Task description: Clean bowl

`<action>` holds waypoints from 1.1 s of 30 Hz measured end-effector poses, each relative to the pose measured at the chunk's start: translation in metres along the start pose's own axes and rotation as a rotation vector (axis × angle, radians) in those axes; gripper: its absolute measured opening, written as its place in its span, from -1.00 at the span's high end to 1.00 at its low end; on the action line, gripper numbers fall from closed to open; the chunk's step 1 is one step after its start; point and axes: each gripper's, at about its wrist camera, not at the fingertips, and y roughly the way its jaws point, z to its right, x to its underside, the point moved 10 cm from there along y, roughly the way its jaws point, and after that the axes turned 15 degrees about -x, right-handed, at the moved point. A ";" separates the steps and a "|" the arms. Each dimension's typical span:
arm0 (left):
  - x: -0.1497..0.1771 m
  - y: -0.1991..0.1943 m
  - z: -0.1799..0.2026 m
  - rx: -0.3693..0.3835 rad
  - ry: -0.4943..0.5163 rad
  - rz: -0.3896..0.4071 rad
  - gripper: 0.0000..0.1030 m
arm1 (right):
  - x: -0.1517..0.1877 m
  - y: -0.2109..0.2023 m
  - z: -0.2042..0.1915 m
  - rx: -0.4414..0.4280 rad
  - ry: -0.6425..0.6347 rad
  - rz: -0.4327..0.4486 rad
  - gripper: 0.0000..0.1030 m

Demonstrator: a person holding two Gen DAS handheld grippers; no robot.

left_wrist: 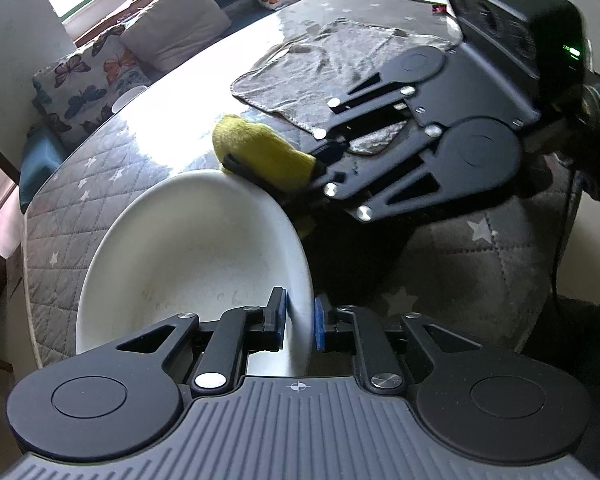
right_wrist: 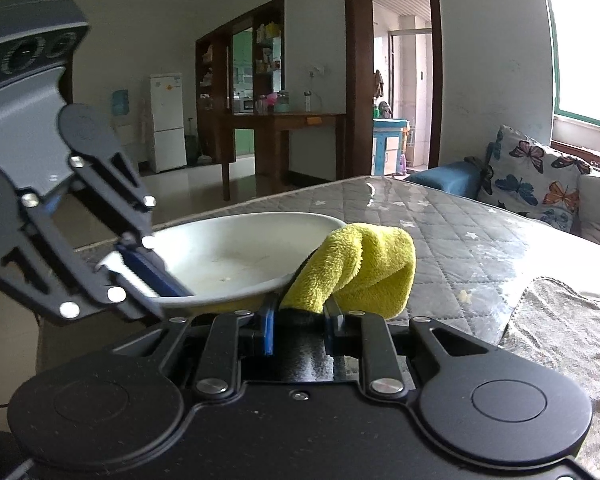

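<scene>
- No words, brand names or numbers can be read on anything here.
- One sign only — a small crosshair mark [left_wrist: 298, 387] on the left gripper's ribbed grey body.

A lived-in home is shown. A white two-door refrigerator [right_wrist: 166, 122] is seen by dark wooden shelving stocked with bottles [right_wrist: 240, 76], butterfly-print cushions [right_wrist: 534, 178] are propped under a bright window [right_wrist: 588, 40], and a grey quilted star-patterned table cover [right_wrist: 452, 240] is spread out.

White bowl [left_wrist: 188, 248], yellow cloth [right_wrist: 364, 268]
</scene>
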 end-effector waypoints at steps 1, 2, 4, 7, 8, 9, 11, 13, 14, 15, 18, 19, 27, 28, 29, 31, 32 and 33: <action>-0.001 0.001 0.000 -0.002 -0.001 -0.001 0.70 | 0.000 0.000 -0.002 -0.003 -0.001 0.001 0.54; -0.002 0.002 -0.001 -0.004 -0.002 -0.002 0.69 | 0.000 -0.001 -0.004 -0.008 -0.003 0.000 0.54; -0.004 0.004 -0.001 -0.005 -0.002 -0.004 0.69 | 0.002 -0.003 -0.009 -0.018 -0.009 -0.001 0.54; -0.005 0.005 0.000 -0.007 0.003 -0.005 0.69 | 0.004 -0.006 -0.013 -0.030 -0.011 -0.006 0.54; -0.004 0.006 0.001 -0.008 0.007 -0.004 0.69 | 0.005 -0.007 -0.015 -0.033 -0.013 -0.009 0.54; -0.003 0.005 0.002 -0.007 0.010 -0.005 0.69 | 0.006 -0.008 -0.017 -0.037 -0.014 -0.012 0.54; -0.001 0.005 0.003 -0.004 0.011 -0.005 0.70 | 0.008 -0.010 -0.019 -0.043 -0.013 -0.016 0.54; 0.001 0.004 0.004 0.002 0.011 -0.003 0.70 | 0.009 -0.012 -0.022 -0.044 -0.015 -0.018 0.54; 0.001 0.003 0.005 0.005 0.013 -0.001 0.70 | 0.010 -0.013 -0.023 -0.045 -0.016 -0.019 0.54; 0.001 0.003 0.006 0.007 0.016 0.002 0.70 | 0.011 -0.014 -0.024 -0.045 -0.017 -0.020 0.54; 0.002 0.000 0.010 0.012 0.030 0.008 0.70 | 0.011 -0.016 -0.022 -0.038 -0.016 -0.022 0.54; 0.003 -0.001 0.011 0.014 0.032 0.009 0.70 | 0.010 -0.015 -0.020 -0.035 -0.013 -0.022 0.54; 0.009 -0.002 0.016 0.014 0.049 0.011 0.70 | 0.009 -0.007 -0.009 -0.004 -0.012 -0.043 0.54; 0.010 -0.002 0.016 0.015 0.050 0.010 0.70 | 0.009 -0.006 -0.008 0.001 -0.011 -0.048 0.54; 0.010 -0.001 0.017 0.015 0.050 0.010 0.70 | 0.009 -0.005 -0.006 0.006 -0.011 -0.052 0.54; 0.011 -0.001 0.018 0.015 0.055 0.010 0.70 | 0.010 -0.002 -0.002 0.015 -0.009 -0.061 0.54; 0.012 -0.001 0.018 0.016 0.055 0.010 0.70 | 0.010 0.000 -0.001 0.020 -0.009 -0.065 0.54; 0.013 -0.001 0.018 0.019 0.057 0.009 0.70 | 0.010 0.001 0.001 0.025 -0.008 -0.070 0.54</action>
